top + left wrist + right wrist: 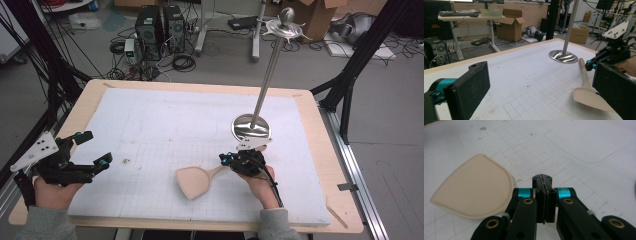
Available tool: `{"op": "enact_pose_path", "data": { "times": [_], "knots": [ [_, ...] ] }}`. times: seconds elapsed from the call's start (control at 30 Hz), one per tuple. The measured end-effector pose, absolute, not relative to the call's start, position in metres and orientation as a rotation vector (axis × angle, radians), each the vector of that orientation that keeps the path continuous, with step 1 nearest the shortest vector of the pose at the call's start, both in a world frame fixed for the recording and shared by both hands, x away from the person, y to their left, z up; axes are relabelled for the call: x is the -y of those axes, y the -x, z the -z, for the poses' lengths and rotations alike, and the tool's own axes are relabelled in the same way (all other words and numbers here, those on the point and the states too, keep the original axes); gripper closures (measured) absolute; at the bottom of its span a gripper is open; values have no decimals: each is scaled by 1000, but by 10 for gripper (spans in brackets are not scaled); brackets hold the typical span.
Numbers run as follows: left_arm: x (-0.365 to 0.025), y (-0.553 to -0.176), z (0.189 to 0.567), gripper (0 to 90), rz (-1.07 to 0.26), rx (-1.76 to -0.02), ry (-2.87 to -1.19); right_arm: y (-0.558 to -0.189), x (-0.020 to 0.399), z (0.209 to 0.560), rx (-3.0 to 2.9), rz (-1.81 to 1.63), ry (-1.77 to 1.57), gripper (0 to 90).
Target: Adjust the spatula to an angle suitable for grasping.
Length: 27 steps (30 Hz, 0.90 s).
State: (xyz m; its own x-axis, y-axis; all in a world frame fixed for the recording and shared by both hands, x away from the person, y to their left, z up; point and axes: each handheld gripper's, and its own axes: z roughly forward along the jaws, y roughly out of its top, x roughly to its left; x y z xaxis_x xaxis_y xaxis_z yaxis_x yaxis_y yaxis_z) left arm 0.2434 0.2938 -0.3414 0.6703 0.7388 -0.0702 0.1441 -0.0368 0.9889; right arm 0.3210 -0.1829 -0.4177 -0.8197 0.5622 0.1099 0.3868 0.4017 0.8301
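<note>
Nearest us, our right gripper [226,160] has its jaws pressed fully together; the spatula [196,181] handle runs right up to them, but whether it is pinched we cannot tell. That pale spatula lies near the table's near edge, right of centre. Our left gripper [95,150] hovers wide open and empty, far left. We should keep the handle low and level. Beyond stands a steel stand [251,126] on the white gridded mat [165,120]; cables and boxes litter the floor.
</note>
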Motion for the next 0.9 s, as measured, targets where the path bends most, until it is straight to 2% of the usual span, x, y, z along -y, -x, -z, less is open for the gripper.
{"op": "enact_pose_path", "data": {
  "times": [0.9],
  "knots": [
    [-295, -243, 344, 17, -557, -759, -1576, -330, 149, 435, -2593, -1231, -832, 900]
  ]
}}
